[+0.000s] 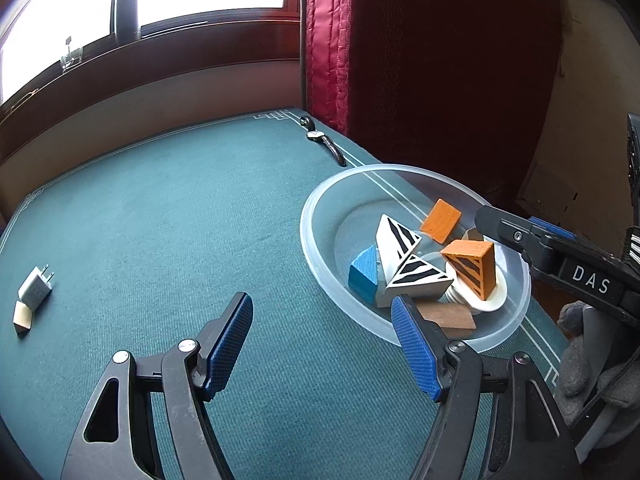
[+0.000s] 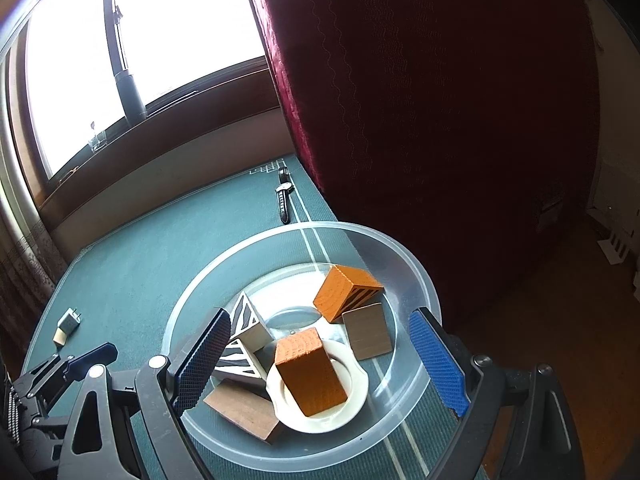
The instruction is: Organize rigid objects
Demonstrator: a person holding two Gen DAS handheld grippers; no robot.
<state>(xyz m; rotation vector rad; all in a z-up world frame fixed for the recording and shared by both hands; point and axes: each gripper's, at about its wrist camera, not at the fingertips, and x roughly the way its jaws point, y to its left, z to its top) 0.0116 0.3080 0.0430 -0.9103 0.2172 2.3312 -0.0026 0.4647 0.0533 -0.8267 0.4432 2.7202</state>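
Clear bowl (image 2: 420, 280) near right edge of green bench (image 1: 160, 220) holds painted wooden blocks (image 2: 310, 372). Left tongs (image 1: 322, 312) open, empty, beside bowl; right tongs (image 2: 320, 336) open, empty, above it.

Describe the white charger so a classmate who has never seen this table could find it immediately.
Start at the green tablecloth and look to the side far from the clear plastic bowl. There lies the white plug-in charger, metal prongs pointing toward the window. Unlike the small pale wooden block touching it, it is white plastic.
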